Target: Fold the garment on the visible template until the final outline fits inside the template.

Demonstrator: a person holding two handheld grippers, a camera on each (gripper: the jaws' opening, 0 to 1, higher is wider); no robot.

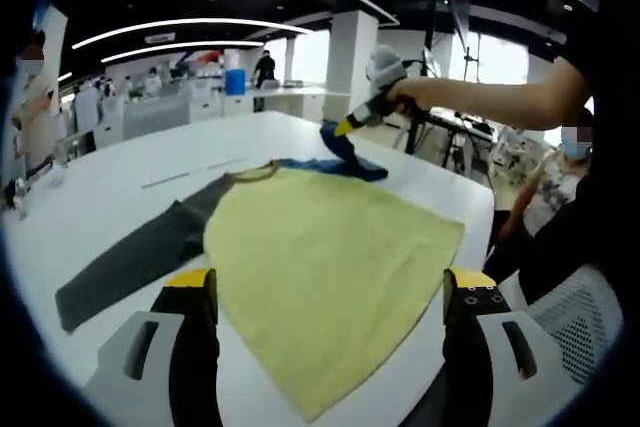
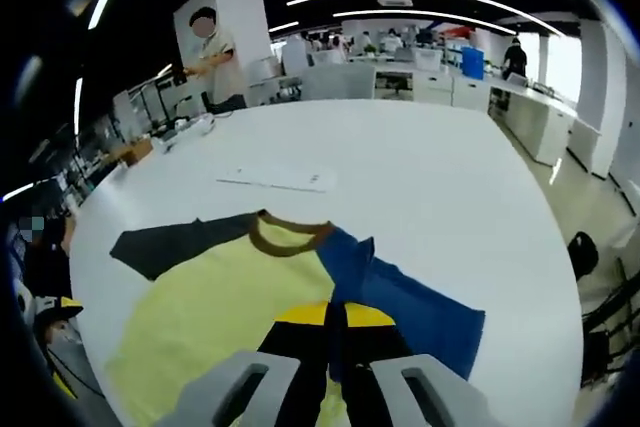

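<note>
The garment (image 1: 320, 267) is a T-shirt that lies flat on the white desk (image 2: 420, 177). Its body is pale yellow, its collar (image 2: 288, 235) is brown, one sleeve (image 1: 130, 257) is dark grey and the other sleeve (image 2: 410, 302) is blue. The right gripper (image 2: 335, 332) has its jaws pressed together on the blue sleeve and lifts a part of it from the desk. The left gripper (image 1: 328, 297) hovers over the yellow hem with its jaws spread wide, holding nothing.

The left gripper (image 1: 330, 297) had black jaws with yellow tips on pale grey housings. At two o'clock, the right gripper (image 1: 345, 129) showed a yellow-tipped jaw and grey body.
</note>
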